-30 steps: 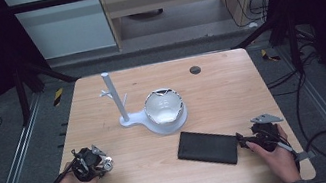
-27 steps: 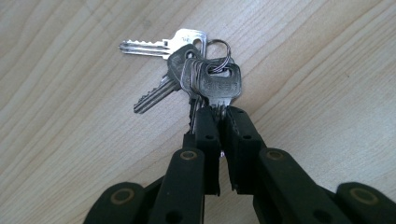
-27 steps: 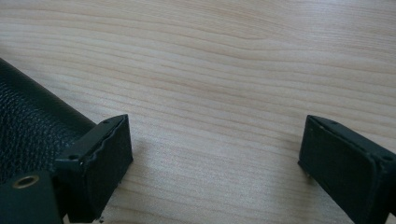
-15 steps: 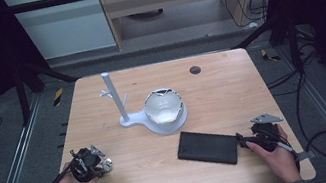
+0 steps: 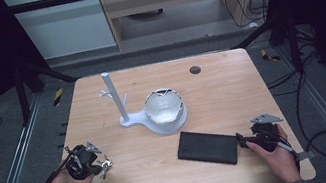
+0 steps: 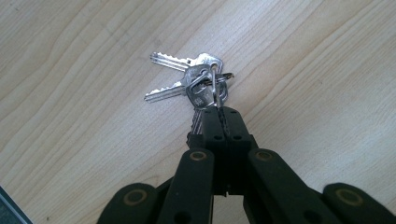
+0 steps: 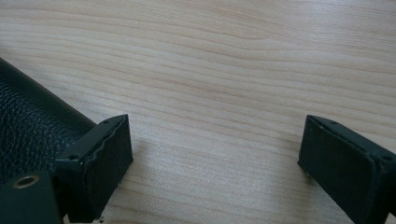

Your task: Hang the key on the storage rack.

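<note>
While both hands sit at the near edge, counts first: one wooden table (image 5: pixel 232 94), one black leather case (image 5: pixel 207 147), one white stand (image 5: pixel 126 113) with an upright post and short pegs, one white bowl (image 5: pixel 164 106) on its base, one small dark disc (image 5: pixel 195 70) near the far edge, one bunch of keys (image 6: pixel 198 84).

Room: table centre holds stand and bowl; wide bare wood along the far right and between the two hands near the front edge. Case lies flat at front, right of centre, its right end just beside the right gripper (image 5: pixel 242 142). Disc is well apart from everything.

Left gripper (image 5: pixel 99 166): front-left corner, jaws have just been closing, now pinched together on the key ring. In the left gripper view the keys fan out beyond the jaw tips, blades lying on the wood. I count at least three keys; more may be hidden.

Right gripper: jaws spread wide, bare wood between them, the case just outside one jaw in the right gripper view.
</note>
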The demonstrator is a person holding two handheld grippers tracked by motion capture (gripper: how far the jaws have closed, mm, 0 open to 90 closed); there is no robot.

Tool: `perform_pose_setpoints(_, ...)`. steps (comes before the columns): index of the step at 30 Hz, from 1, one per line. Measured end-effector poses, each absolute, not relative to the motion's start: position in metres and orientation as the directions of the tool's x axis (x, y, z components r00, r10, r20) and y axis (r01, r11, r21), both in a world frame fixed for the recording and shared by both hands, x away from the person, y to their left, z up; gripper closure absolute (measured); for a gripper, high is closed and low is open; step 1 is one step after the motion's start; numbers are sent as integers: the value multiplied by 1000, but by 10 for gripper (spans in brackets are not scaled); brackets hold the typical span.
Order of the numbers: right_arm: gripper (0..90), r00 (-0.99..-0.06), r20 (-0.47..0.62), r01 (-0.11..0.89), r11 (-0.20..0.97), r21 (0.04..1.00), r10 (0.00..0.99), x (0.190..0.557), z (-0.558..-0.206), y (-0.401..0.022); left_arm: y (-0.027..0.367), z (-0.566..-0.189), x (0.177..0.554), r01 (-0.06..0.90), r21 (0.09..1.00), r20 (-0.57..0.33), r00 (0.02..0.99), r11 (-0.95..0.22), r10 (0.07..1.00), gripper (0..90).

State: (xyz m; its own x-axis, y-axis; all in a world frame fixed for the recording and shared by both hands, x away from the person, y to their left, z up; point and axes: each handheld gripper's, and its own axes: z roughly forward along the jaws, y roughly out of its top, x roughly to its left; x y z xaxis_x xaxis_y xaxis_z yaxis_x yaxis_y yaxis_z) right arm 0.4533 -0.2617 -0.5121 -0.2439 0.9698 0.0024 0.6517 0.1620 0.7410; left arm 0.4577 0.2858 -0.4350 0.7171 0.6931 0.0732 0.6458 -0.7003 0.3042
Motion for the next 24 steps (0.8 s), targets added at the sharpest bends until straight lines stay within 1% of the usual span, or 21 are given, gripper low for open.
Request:
perform_pose_setpoints(3,96,-244,3,652,162,741,970,453,-512,-262,286,-442,458,652,274,92,713,-706,695,900)
perform_pose_setpoints(6,96,-245,1,651,163,741,970,453,-512,-262,285,-453,456,658,266,82,713,-705,696,900)
perform_pose_setpoints(11,96,-245,1,651,163,741,970,453,-512,-262,288,-461,453,668,280,71,701,-689,709,900)
perform_pose_setpoints(15,96,-245,1,651,164,741,970,453,-512,-262,288,-457,451,660,312,79,699,-684,710,900)
perform_pose_setpoints(17,96,-244,1,651,163,741,970,453,-512,-262,287,-455,450,648,328,99,700,-687,707,899)
perform_pose_setpoints(18,96,-244,3,651,161,742,970,453,-512,-262,286,-455,450,644,333,102,701,-689,706,875)
perform_pose_setpoints(20,96,-245,1,651,164,741,970,453,-512,-262,285,-457,451,644,339,108,698,-686,708,775)
perform_pose_setpoints(22,96,-245,1,651,163,741,970,453,-512,-262,284,-460,451,647,341,91,700,-683,708,719)
perform_pose_setpoints(23,96,-245,1,651,163,741,970,453,-512,-262,284,-460,451,647,341,91,700,-683,708,666)
perform_pose_setpoints(24,96,-245,1,651,164,741,970,453,-512,-262,283,-460,451,650,346,91,694,-676,714,666)
